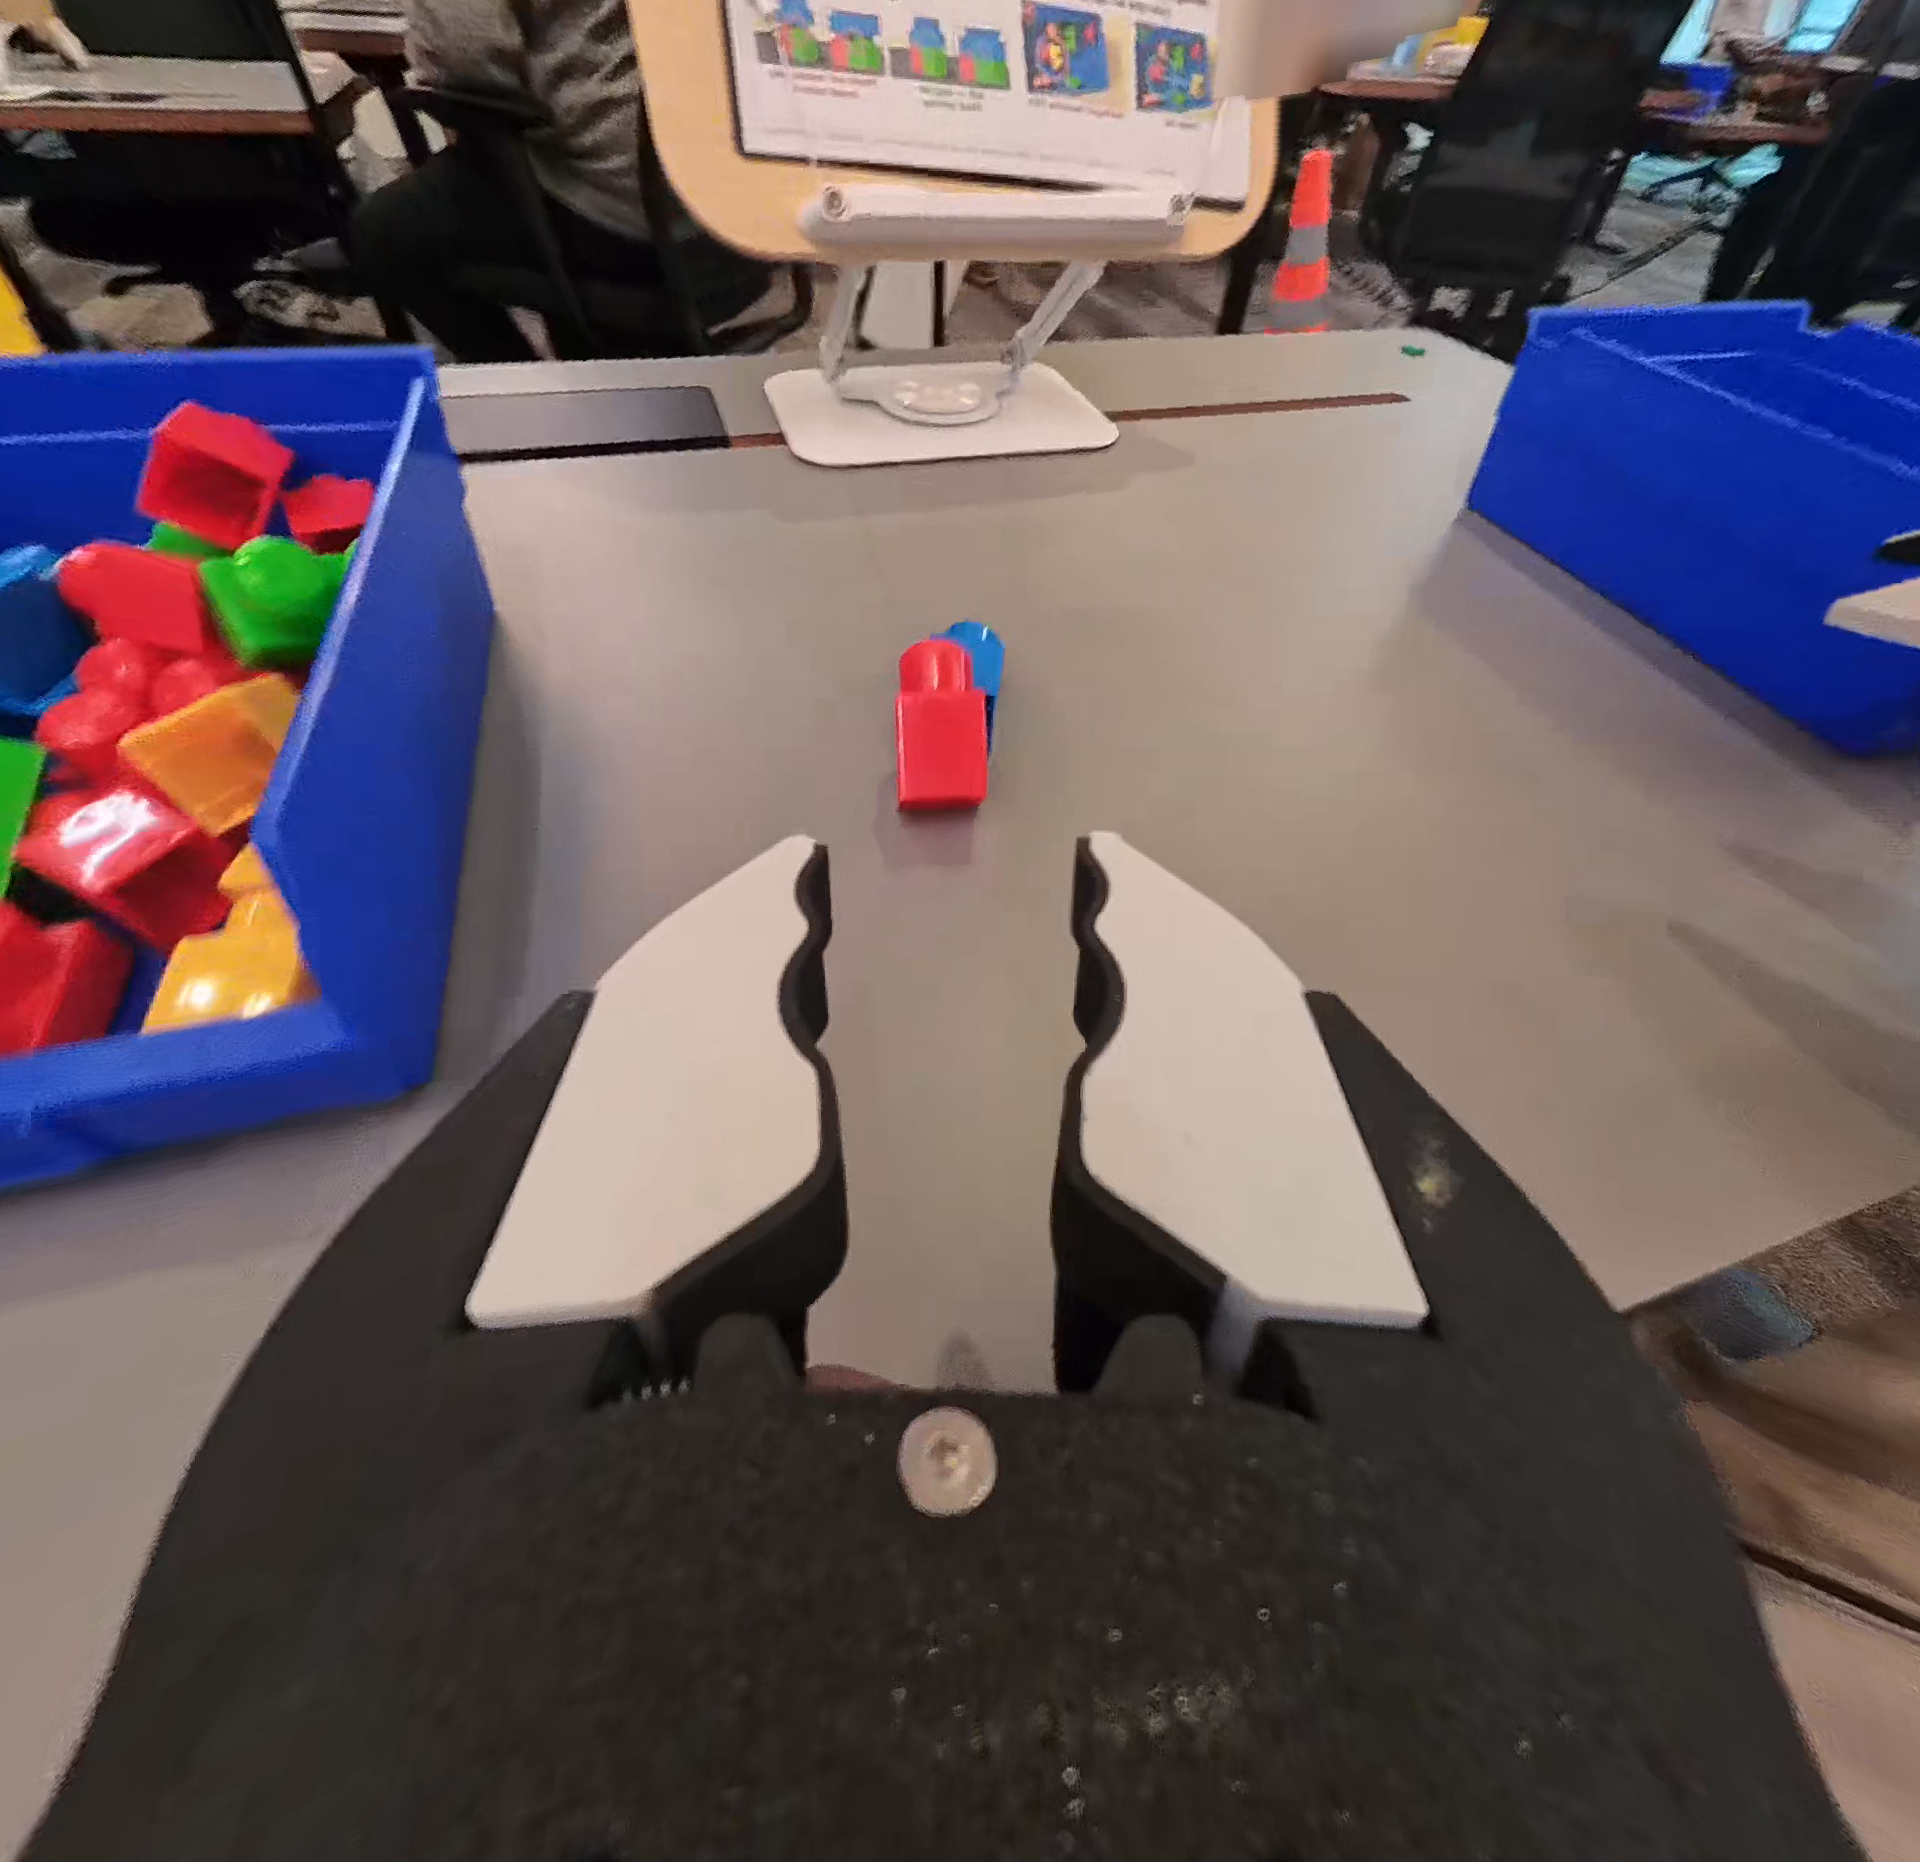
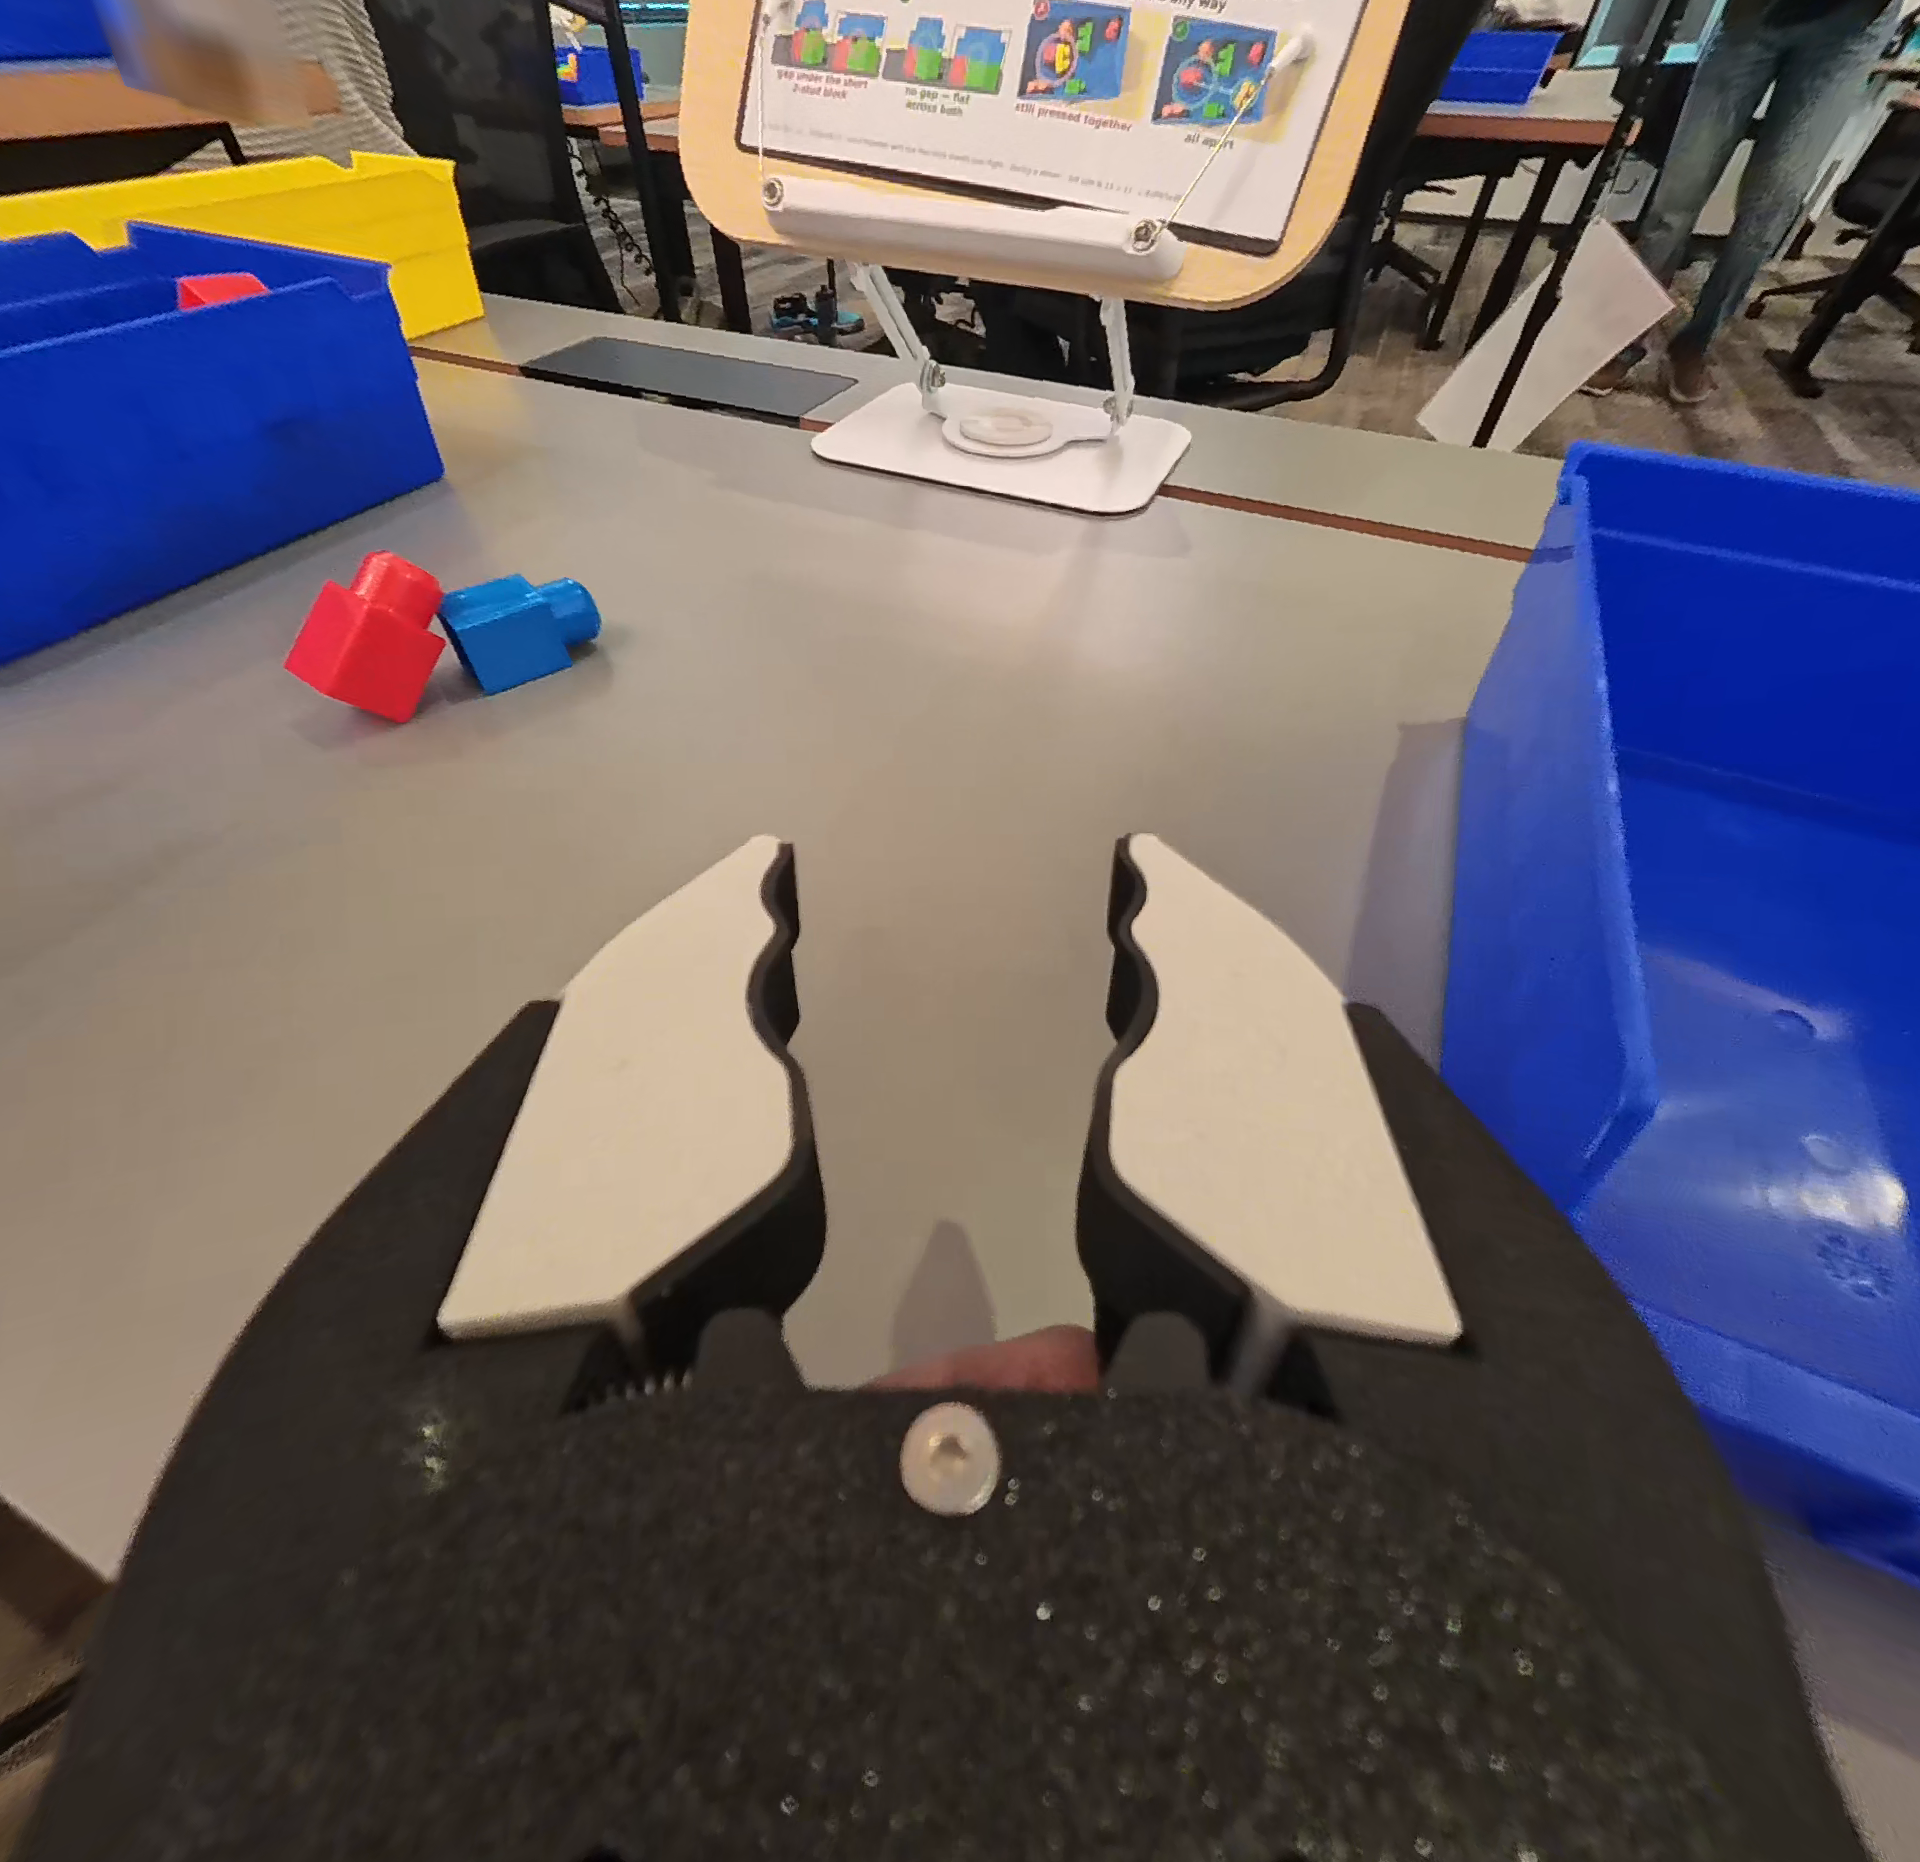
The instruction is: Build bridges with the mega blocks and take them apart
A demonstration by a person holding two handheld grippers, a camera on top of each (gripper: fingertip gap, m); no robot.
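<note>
A red one-stud block [image 1: 940, 742] lies on its side on the grey table [image 1: 1247, 773], with a blue one-stud block [image 1: 982, 659] close behind it. In the right wrist view the red block [image 2: 364, 643] and the blue block [image 2: 514, 628] lie side by side at the left, touching or nearly so. My left gripper [image 1: 951, 856] is open and empty, just short of the red block. My right gripper [image 2: 954, 856] is open and empty over bare table, well right of the blocks.
A blue bin [image 1: 384, 732] holding several red, green, orange and yellow blocks stands at the left. Another blue bin [image 2: 1683, 981], with nothing showing inside, stands at the right. An instruction board on a white stand [image 2: 997, 441] is at the table's far edge. A yellow bin [image 2: 312, 212] sits behind.
</note>
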